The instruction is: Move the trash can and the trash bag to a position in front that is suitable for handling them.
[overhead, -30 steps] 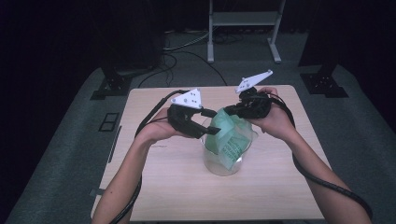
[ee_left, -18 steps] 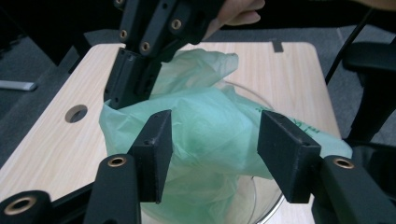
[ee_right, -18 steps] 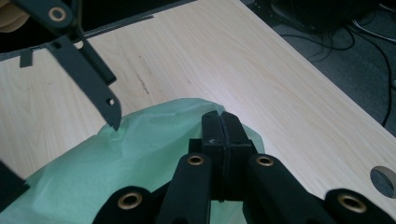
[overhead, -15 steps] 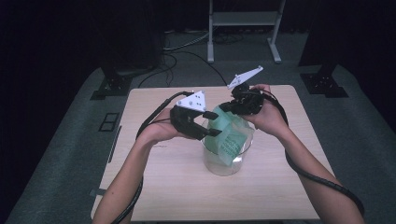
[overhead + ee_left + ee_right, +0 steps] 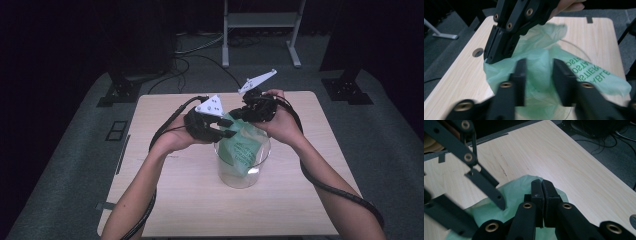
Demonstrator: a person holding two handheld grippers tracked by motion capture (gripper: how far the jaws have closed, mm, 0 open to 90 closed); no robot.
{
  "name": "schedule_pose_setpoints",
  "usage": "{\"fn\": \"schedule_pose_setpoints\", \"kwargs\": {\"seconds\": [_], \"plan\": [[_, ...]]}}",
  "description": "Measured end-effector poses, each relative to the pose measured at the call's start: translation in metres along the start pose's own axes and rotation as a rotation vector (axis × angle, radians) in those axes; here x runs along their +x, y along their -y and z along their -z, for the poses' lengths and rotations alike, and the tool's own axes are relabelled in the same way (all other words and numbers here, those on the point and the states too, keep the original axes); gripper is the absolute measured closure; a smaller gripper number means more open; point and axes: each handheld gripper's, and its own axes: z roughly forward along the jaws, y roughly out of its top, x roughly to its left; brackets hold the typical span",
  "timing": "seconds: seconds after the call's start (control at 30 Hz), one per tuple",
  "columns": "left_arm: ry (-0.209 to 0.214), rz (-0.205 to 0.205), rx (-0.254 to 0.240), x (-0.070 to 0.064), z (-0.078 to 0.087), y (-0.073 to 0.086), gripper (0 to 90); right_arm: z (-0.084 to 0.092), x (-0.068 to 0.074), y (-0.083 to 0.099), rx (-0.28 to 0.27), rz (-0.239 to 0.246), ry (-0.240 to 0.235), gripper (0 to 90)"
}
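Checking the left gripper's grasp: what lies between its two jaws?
Green plastic bag film fills the gap between the left gripper jaws, seen in the left gripper view.

So there's a thin, see-through green plastic bag with dark green printed lettering, all crumpled, stuffed partway into a clear glass jar. The jar stands upright about mid-table, a bit toward the far side. The bag's top bunches up over the jar's rim, and the rest hangs down inside, visible through the glass.
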Motion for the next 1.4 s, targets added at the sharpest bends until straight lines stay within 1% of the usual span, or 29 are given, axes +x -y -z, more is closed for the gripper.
{"fn": "schedule_pose_setpoints", "kwargs": {"seconds": [0.07,0.13,0.17,0.27,0.3,0.33,0.37,0.4,0.47,0.5,0.57,0.63,0.67,0.73,0.8,0.93,0.97,1.13,1.2,1.27,1.3,1.37,1.4], "plan": [[-0.002,0.000,0.005,0.001,0.000,0.001,82.5,0.000,0.000,0.000,0.000,0.004,0.001,89.0],[-0.004,0.009,0.000,0.001,0.000,0.002,89.5,0.000,0.000,0.001,-0.001,0.004,-0.001,87.8],[-0.004,0.009,0.000,0.001,0.000,0.002,90.0,0.000,0.000,0.001,-0.001,0.004,-0.001,87.8],[-0.005,0.034,-0.024,0.003,0.002,0.004,90.0,0.003,-0.003,0.004,-0.012,-0.006,0.002,83.7],[-0.008,0.037,-0.029,0.004,0.003,0.005,90.0,0.005,-0.004,0.006,-0.018,-0.010,0.002,81.6],[-0.012,0.043,-0.033,0.004,0.004,0.006,90.0,0.008,-0.005,0.007,-0.027,-0.010,0.004,78.4],[-0.009,0.058,-0.044,0.005,0.005,0.007,90.0,0.010,-0.006,0.009,-0.035,-0.013,0.004,74.5],[-0.005,0.063,-0.051,0.006,0.006,0.008,90.0,0.013,-0.007,0.011,-0.045,-0.013,0.006,72.7],[-0.017,0.073,-0.055,0.008,0.008,0.010,90.0,0.020,-0.009,0.015,-0.056,-0.019,0.007,69.9],[-0.018,0.078,-0.056,0.008,0.008,0.011,90.0,0.023,-0.010,0.017,-0.060,-0.026,0.007,67.0],[-0.016,0.096,-0.070,0.010,0.009,0.012,90.0,0.030,-0.014,0.022,-0.075,-0.035,0.009,65.1],[-0.027,0.105,-0.072,0.011,0.010,0.013,90.0,0.038,-0.018,0.028,-0.090,-0.043,0.009,60.6],[-0.029,0.112,-0.077,0.011,0.010,0.013,90.0,0.042,-0.019,0.031,-0.098,-0.051,0.003,60.4],[-0.033,0.124,-0.088,0.013,0.011,0.014,90.0,0.049,-0.022,0.037,-0.111,-0.059,-0.004,56.9],[-0.036,0.128,-0.094,0.014,0.011,0.013,90.0,0.055,-0.022,0.044,-0.122,-0.067,-0.027,55.8],[-0.045,0.129,-0.091,0.015,0.010,0.012,90.0,0.065,-0.018,0.057,-0.125,-0.057,-0.047,52.3],[-0.045,0.135,-0.097,0.015,0.009,0.012,90.0,0.067,-0.018,0.061,-0.127,-0.050,-0.050,51.5],[-0.059,0.137,-0.098,0.017,0.010,0.009,90.0,0.075,-0.016,0.077,-0.133,-0.054,-0.105,48.9],[-0.061,0.146,-0.109,0.017,0.011,0.009,90.0,0.076,-0.014,0.083,-0.131,-0.049,-0.116,48.4],[-0.061,0.147,-0.110,0.018,0.012,0.008,90.0,0.074,-0.013,0.087,-0.120,-0.047,-0.103,48.3],[-0.062,0.147,-0.112,0.018,0.012,0.008,90.0,0.072,-0.012,0.089,-0.110,-0.044,-0.084,48.4],[-0.064,0.149,-0.116,0.018,0.013,0.008,90.0,0.068,-0.014,0.092,-0.090,-0.052,-0.049,48.5],[-0.064,0.149,-0.116,0.018,0.013,0.008,90.0,0.066,-0.015,0.093,-0.083,-0.065,-0.041,48.9]]}}
